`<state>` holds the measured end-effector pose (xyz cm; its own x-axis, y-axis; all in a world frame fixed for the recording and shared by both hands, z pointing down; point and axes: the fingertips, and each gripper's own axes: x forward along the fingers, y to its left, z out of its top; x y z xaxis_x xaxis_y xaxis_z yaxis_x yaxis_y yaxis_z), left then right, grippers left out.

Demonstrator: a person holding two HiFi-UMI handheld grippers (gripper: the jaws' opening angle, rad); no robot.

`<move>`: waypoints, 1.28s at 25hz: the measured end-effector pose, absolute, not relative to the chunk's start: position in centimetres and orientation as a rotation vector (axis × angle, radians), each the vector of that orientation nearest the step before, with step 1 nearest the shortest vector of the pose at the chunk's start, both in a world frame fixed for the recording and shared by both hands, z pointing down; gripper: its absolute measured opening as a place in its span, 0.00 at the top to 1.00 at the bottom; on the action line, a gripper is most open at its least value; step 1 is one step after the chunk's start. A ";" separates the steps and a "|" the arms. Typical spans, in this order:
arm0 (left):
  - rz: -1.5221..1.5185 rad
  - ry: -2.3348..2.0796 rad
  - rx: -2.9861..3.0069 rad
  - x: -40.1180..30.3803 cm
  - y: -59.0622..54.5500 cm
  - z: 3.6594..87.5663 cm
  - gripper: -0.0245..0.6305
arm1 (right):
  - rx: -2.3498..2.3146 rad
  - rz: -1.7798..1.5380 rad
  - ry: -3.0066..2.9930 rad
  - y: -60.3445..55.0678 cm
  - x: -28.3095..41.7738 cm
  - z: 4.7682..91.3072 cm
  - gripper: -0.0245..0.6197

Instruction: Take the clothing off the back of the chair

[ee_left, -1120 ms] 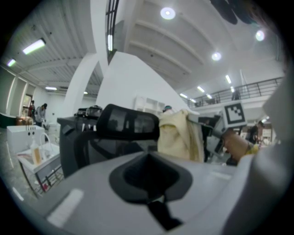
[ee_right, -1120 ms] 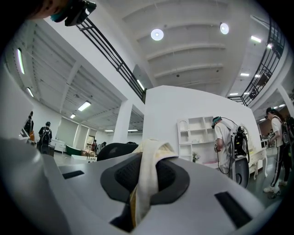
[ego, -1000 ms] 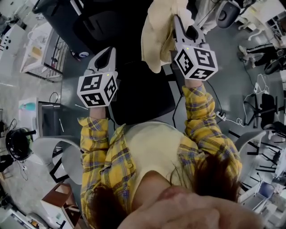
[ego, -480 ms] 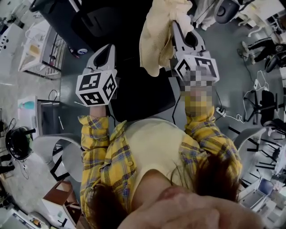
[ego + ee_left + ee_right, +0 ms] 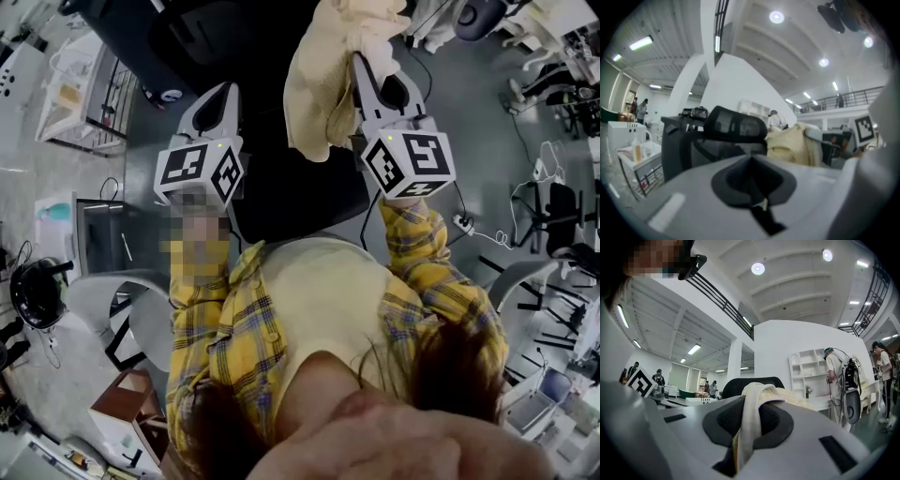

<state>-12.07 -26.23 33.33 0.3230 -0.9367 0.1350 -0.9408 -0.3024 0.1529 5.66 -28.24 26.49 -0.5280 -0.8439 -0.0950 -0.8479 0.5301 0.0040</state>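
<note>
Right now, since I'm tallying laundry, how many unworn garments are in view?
1: the cream clothing hangs from the right gripper by the black chair; more may be hidden.

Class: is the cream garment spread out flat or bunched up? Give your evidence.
Bunched: the garment hangs in folds, pinched between the fingers of the right gripper.
</note>
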 end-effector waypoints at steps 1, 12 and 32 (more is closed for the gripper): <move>0.029 -1.716 2.384 -12.1 -26.2 33.4 0.96 | -1.478 0.081 2.681 -28.0 5.5 26.6 0.90; 0.029 -1.720 2.382 -12.2 -25.1 33.4 0.96 | -1.476 -0.063 2.712 -27.6 5.2 29.5 0.90; 0.012 -1.831 2.312 -14.5 -23.2 33.0 0.96 | -1.391 -0.113 2.752 -26.7 4.2 30.0 0.90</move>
<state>-14.46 -23.21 33.03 0.2362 -0.9636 0.1250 -0.9652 -0.2179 0.1447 4.17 -26.71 29.98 -0.5920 -0.8057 -0.0169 -0.8016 0.5909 -0.0907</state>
